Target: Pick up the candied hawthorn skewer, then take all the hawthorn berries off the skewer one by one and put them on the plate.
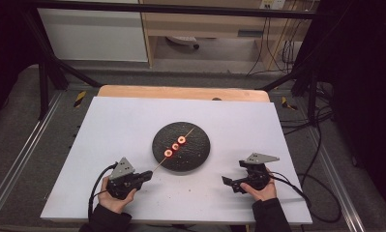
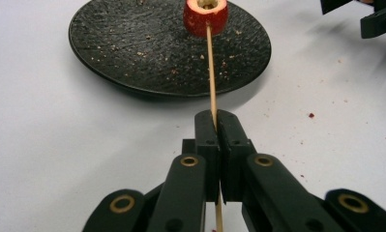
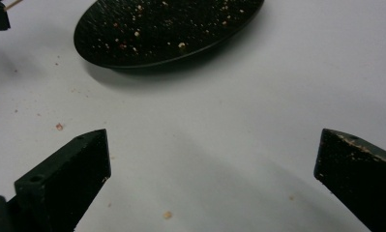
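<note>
gripper (image 2: pixel 215 121): left gripper, jaws pressed together on a thin wooden skewer (image 2: pixel 211 72)
skewer: runs straight ahead from the jaws, out over a black plate (image 2: pixel 132 53)
red ring (image 2: pixel 205 16): threaded on the skewer, far end
worktop (image 2: pixel 60 145): white, crumbs scattered right of the gripper
other gripper (image 2: pixel 369 14): far upper right

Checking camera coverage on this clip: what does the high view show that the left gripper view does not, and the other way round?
High view alone: three red rings in a row on the skewer, both hands, the whole white table, the right claw open beside the plate.

Left gripper view alone: the left claw shut on the skewer, crumbs across the plate, a single red ring seen close up.

Both: the black plate, the skewer over it, and the left claw holding its near end.
</note>
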